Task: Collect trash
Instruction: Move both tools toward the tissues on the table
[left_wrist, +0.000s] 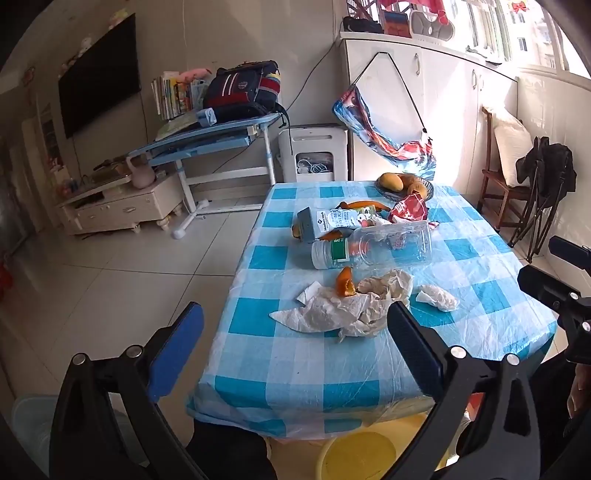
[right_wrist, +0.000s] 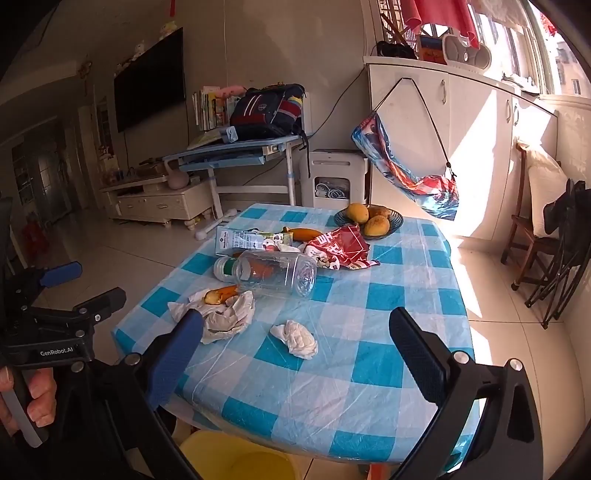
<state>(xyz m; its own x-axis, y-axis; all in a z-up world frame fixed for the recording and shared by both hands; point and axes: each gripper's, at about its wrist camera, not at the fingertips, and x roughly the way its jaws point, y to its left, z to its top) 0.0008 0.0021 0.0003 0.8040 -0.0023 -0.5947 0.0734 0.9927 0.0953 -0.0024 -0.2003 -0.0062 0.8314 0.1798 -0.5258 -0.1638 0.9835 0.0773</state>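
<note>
While both left gripper (left_wrist: 295, 354) and right gripper (right_wrist: 295, 354) gape empty | crumpled tissue (right_wrist: 295, 338) nearest, unobstructed | bottle (right_wrist: 269, 271) lying sideways, cap left | milk carton (right_wrist: 245, 242), wrapper (right_wrist: 340, 249) behind

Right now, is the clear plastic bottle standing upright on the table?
No, the clear plastic bottle lies on its side on the checked tablecloth, beside the crumpled tissues.

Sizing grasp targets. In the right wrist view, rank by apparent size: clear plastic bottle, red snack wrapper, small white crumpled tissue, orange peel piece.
1. Clear plastic bottle, lying on its side.
2. Red snack wrapper, though farther away, so this is unsure.
3. Small white crumpled tissue, nearest the camera.
4. Orange peel piece.
</note>
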